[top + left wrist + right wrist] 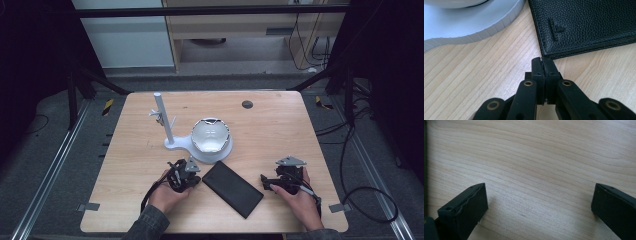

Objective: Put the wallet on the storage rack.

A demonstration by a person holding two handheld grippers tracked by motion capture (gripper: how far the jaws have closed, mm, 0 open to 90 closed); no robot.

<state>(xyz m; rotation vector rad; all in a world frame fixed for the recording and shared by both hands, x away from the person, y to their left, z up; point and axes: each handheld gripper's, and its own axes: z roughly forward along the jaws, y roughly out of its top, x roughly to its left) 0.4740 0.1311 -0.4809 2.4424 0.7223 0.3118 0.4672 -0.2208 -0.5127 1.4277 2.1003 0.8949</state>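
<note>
A black wallet (232, 188) lies flat on the bench (280, 125), near the front edge and about midway between the side edges. It sits at a slant between the two grippers.

The left gripper (196, 180) is just beside the wallet's left end. In the left gripper view its fingers (537, 65) are pressed tight together with nothing between them. Their tips rest right at the near corner of the wallet (586, 25). They look like they touch its edge, but it is hard to be sure.

The right gripper (263, 181) is near the wallet's right end, a little apart from it. In the right gripper view its fingers (466, 207) stand wide open over bare wood, and they hold nothing.

Behind the wallet, near the middle of the bench, a white bowl (211, 135) sits on a white stand (176, 145) with a tall post.
</note>
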